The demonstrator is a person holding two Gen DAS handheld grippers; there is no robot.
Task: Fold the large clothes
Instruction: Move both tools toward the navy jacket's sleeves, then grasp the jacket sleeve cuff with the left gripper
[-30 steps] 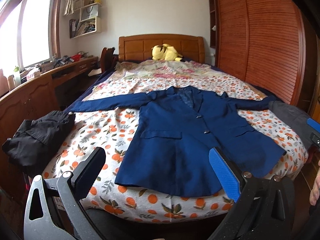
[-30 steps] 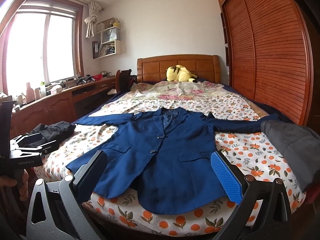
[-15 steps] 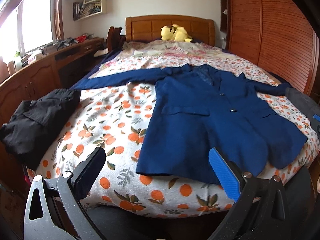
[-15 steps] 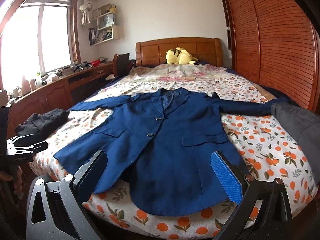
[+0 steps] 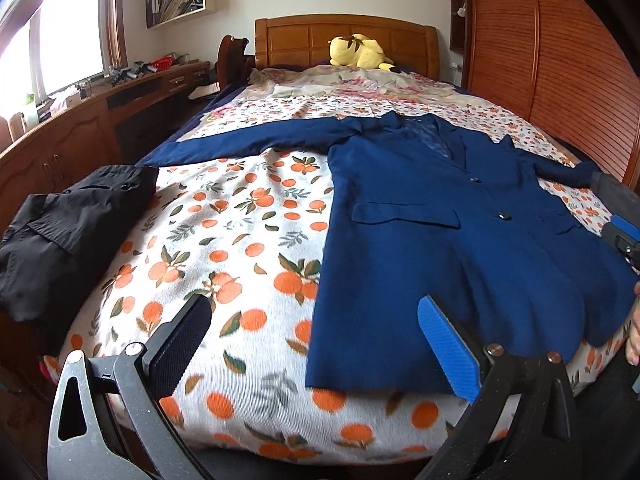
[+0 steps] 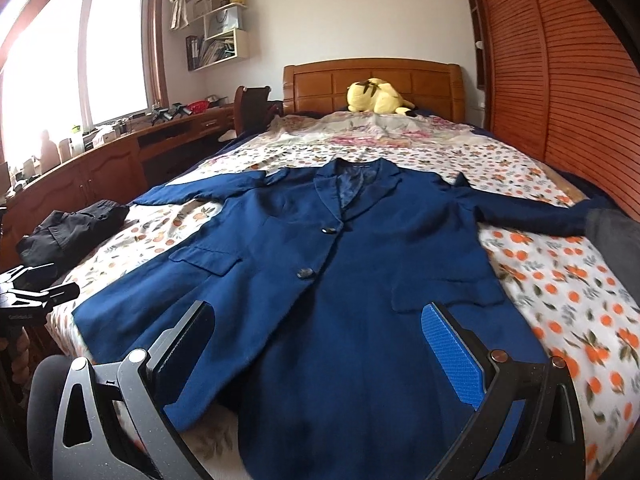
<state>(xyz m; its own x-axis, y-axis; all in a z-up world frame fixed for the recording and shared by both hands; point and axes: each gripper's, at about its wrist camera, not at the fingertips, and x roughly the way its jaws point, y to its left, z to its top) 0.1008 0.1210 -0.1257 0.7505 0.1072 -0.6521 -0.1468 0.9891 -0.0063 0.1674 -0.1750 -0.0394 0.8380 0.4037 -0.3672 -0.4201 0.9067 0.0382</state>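
Note:
A navy blue blazer (image 5: 448, 248) lies flat and face up on the bed (image 5: 248, 216), buttoned, both sleeves spread out sideways. It also fills the middle of the right wrist view (image 6: 340, 280). My left gripper (image 5: 316, 340) is open and empty, above the sheet by the blazer's lower left hem corner. My right gripper (image 6: 316, 344) is open and empty, low over the blazer's bottom hem. The right sleeve's end lies against a grey garment (image 6: 612, 236).
A black garment (image 5: 72, 224) lies bunched at the bed's left edge. A yellow plush toy (image 6: 376, 98) sits by the wooden headboard. A wooden desk (image 6: 100, 168) runs along the left wall, a slatted wooden wardrobe (image 6: 560, 80) along the right.
Both grippers have moved forward and lower toward the bed. The left one has swung left, so the blazer now sits to the right in its view. Both stay open.

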